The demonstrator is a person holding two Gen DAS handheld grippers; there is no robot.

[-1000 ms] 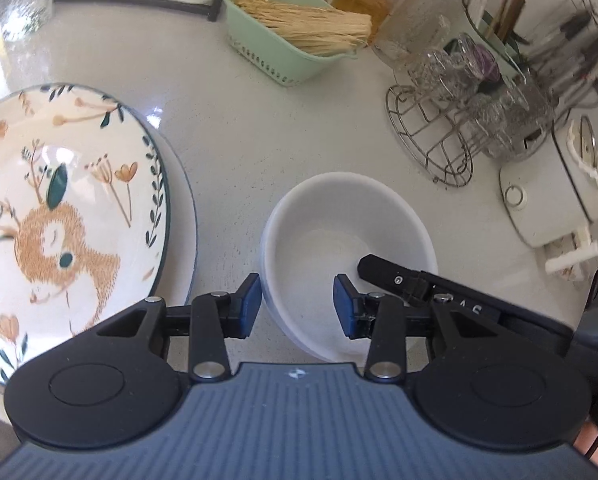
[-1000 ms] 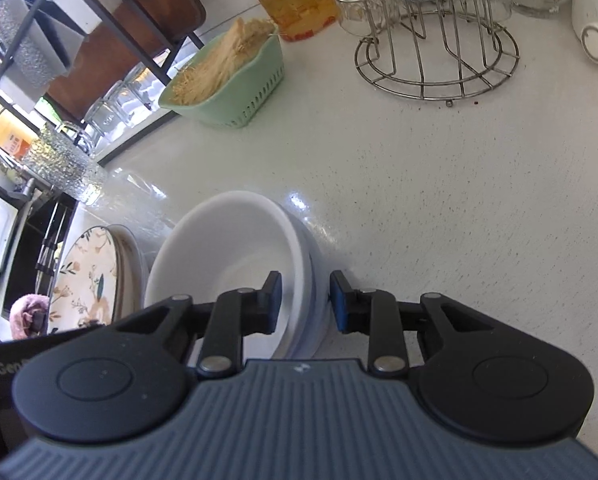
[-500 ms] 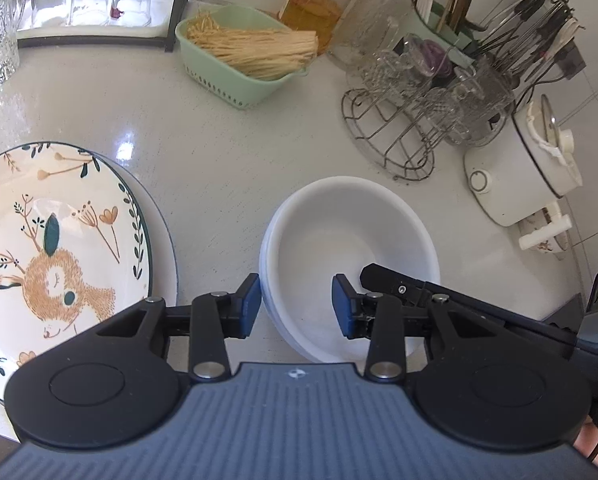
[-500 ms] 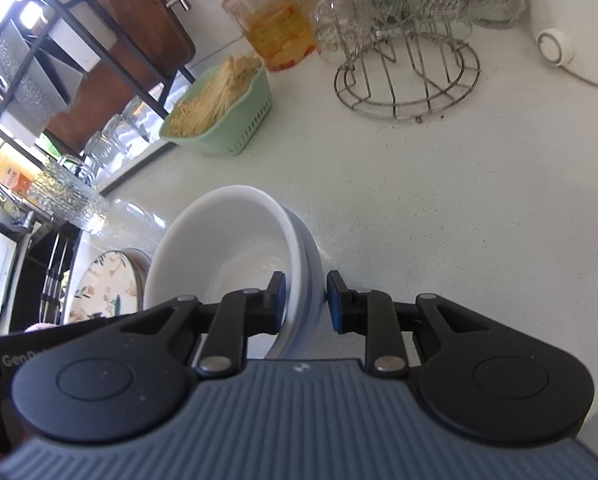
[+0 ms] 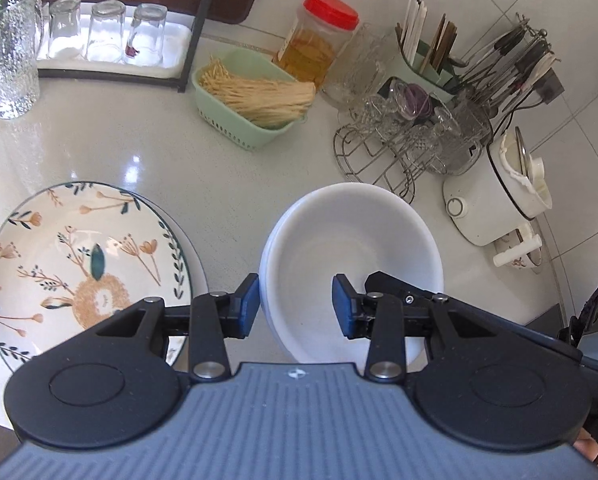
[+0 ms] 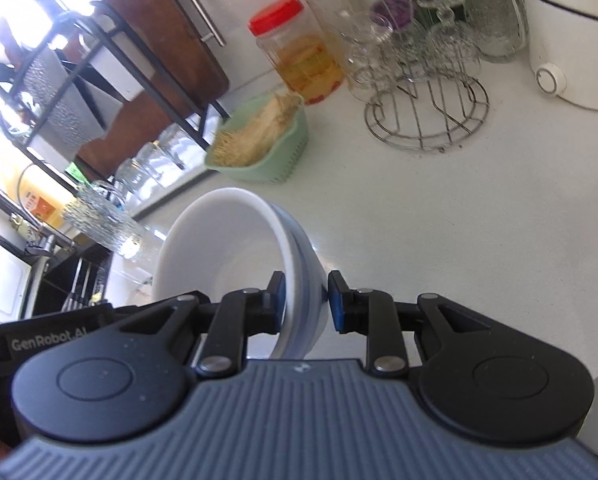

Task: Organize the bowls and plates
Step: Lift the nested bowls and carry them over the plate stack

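Note:
A stack of white bowls [image 5: 351,248] is in the middle of the left wrist view, with the floral plate [image 5: 83,264] on a plain plate to its left on the counter. My right gripper [image 6: 305,302] is shut on the near rim of the white bowls [image 6: 235,248], which are tilted and raised off the counter. One right finger [image 5: 395,292] shows inside the bowl in the left wrist view. My left gripper [image 5: 295,306] is open and empty, hovering above the bowls' left rim.
A green basket of noodles [image 5: 255,100], a red-lidded jar [image 5: 319,40], a wire rack of glasses [image 5: 411,136] and a white cooker [image 5: 499,192] stand behind. A glass pitcher [image 5: 9,48] and a tray of tumblers [image 5: 103,32] are at the far left.
My right gripper has closed on the bowls' rim and lifted and tilted them. My left gripper has risen and pulled back, staying open.

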